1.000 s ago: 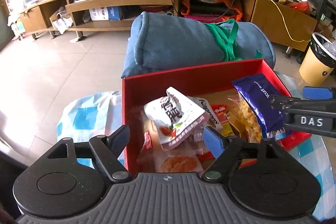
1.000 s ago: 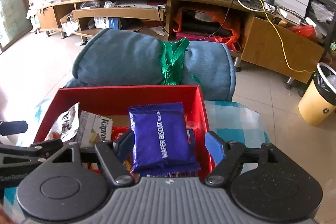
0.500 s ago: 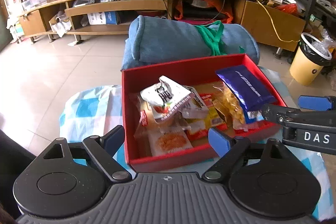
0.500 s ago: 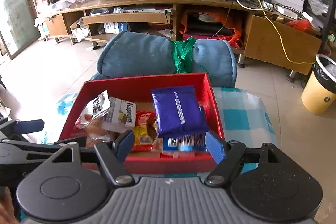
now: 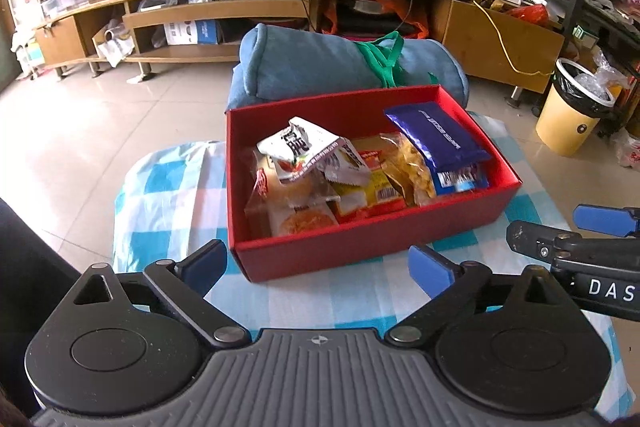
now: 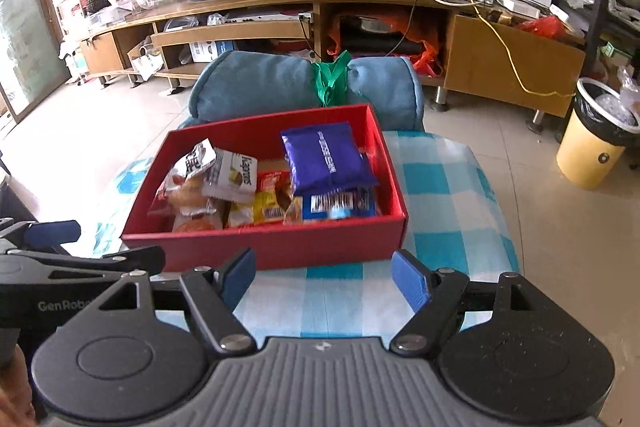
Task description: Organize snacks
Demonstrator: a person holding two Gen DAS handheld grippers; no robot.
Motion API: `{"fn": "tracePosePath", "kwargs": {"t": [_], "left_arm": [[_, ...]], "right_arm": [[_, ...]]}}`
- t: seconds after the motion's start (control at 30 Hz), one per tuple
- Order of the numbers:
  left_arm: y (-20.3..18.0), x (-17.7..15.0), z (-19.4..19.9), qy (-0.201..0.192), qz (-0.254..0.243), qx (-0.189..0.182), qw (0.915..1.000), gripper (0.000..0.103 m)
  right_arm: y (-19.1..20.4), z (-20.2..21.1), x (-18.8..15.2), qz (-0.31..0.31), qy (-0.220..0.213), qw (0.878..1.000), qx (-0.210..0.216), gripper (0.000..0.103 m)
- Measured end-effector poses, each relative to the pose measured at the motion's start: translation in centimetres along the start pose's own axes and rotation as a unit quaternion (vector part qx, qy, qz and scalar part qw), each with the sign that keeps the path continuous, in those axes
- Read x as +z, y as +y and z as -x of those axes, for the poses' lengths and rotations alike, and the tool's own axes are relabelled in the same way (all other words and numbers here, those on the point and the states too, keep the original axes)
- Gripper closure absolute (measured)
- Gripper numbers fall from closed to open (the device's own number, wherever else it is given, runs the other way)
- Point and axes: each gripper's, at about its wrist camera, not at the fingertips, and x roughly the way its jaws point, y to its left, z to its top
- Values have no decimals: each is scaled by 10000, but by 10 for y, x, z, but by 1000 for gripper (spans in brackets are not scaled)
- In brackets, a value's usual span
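A red box (image 5: 400, 239) (image 6: 264, 247) stands on a blue-and-white checked cloth (image 5: 172, 195) (image 6: 444, 203). It holds several snack packets. A dark blue wafer pack (image 5: 436, 137) (image 6: 326, 157) lies on top at the right. A white packet (image 5: 296, 143) (image 6: 198, 159) lies on top at the left. My left gripper (image 5: 318, 267) is open and empty, near the box's front wall. My right gripper (image 6: 324, 277) is open and empty, also in front of the box. Each gripper shows at the edge of the other's view.
A rolled blue cushion (image 5: 320, 67) (image 6: 264, 87) tied with a green strap lies just behind the box. A yellow bin (image 5: 572, 107) (image 6: 596, 135) stands on the floor at the right. A long wooden TV cabinet (image 5: 280, 7) runs along the back wall.
Both grippers have pulled back and up from the box. The blue wafer pack and the white packet that were between the fingers now lie in the box.
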Motion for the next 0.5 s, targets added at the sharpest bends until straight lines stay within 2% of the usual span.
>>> {"fn": "tracePosePath", "kwargs": {"t": [0.5], "left_arm": [[-2, -24, 17, 34, 25, -84, 10000, 2]], "right_arm": [[2, 22, -27, -94, 67, 9999, 26, 29]]}}
